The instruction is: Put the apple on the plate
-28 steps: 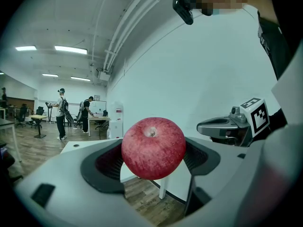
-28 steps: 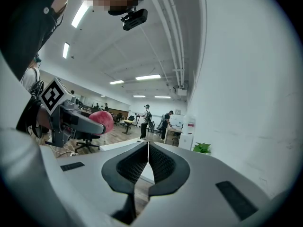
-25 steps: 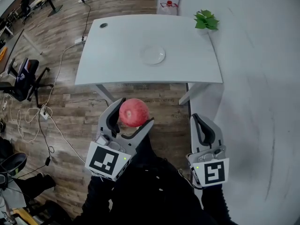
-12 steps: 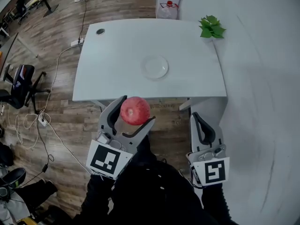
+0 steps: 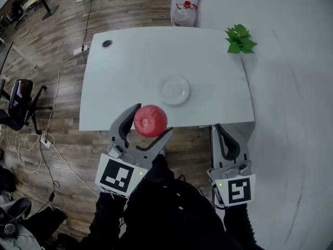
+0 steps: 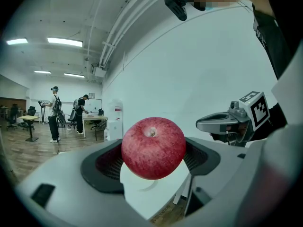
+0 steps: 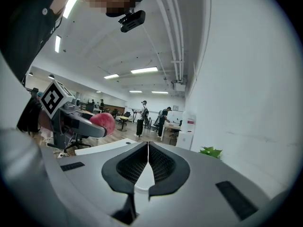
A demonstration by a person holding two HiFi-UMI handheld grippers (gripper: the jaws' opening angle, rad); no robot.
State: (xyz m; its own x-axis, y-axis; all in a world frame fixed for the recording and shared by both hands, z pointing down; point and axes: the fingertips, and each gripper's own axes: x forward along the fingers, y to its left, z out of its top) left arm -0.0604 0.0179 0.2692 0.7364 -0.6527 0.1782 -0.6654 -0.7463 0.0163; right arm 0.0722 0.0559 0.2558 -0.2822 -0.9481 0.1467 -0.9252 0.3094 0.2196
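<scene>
the left gripper [image 5: 152, 122] has its jaws clamped on the red apple [image 6: 153, 148], holding it in the air at the near edge of the white table [image 5: 130, 56], short of the empty white plate [image 5: 175, 89] near the table's middle. the right gripper [image 5: 219, 130] hangs aside, jaws pressed together on nothing. the carry looks to be in hand; next the apple needs to go forward and a little right, down onto the plate, before the jaws open.
</scene>
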